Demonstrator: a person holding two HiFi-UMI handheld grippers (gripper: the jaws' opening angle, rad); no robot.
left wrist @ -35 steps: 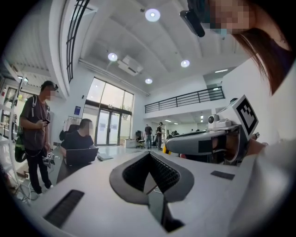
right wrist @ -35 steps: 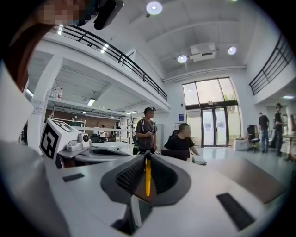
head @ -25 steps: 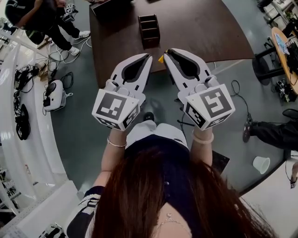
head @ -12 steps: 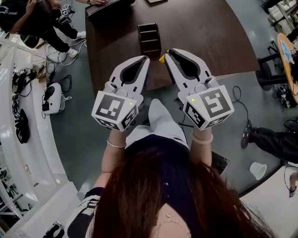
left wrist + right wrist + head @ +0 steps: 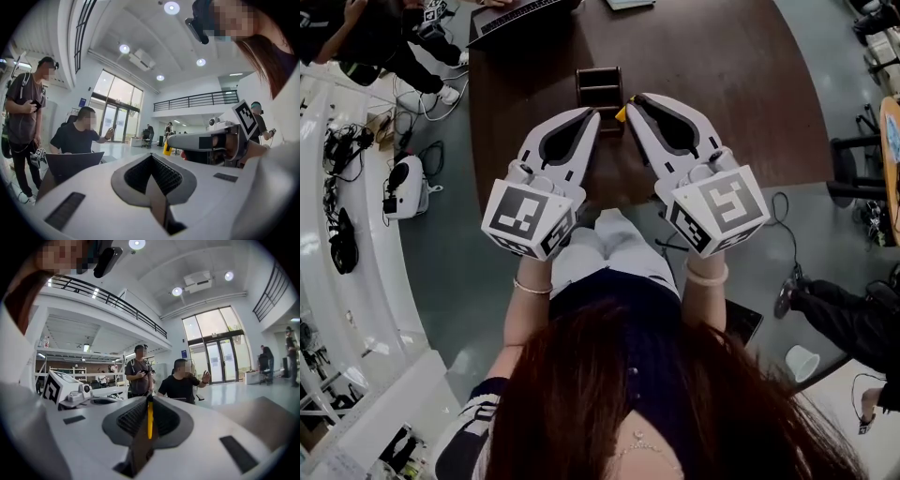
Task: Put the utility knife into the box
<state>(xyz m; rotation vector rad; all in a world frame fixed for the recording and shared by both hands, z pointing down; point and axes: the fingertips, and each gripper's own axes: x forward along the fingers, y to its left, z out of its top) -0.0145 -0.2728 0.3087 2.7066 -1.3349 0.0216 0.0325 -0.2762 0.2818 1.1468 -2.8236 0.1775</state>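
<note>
A dark brown compartment box (image 5: 600, 88) stands on the brown table (image 5: 722, 84), just beyond both gripper tips. My right gripper (image 5: 632, 101) is shut on the yellow utility knife (image 5: 622, 114), whose tip pokes out at the jaws' left side. In the right gripper view the knife (image 5: 150, 420) shows as a yellow strip pinched between the jaws of the right gripper (image 5: 149, 399). My left gripper (image 5: 592, 115) is beside it, shut with nothing in it; its jaws (image 5: 151, 157) meet in the left gripper view. Both grippers hover over the table's near edge.
A laptop (image 5: 520, 13) sits at the table's far edge, with a seated person (image 5: 77, 138) behind it and another standing (image 5: 26, 117). On the floor are a white device (image 5: 403, 187), cables, a paper cup (image 5: 800, 361) and someone's legs (image 5: 848, 319).
The table and box have drawn closer in the head view; both grippers now reach over the table's near edge, close to the box. Their grip is unchanged.
</note>
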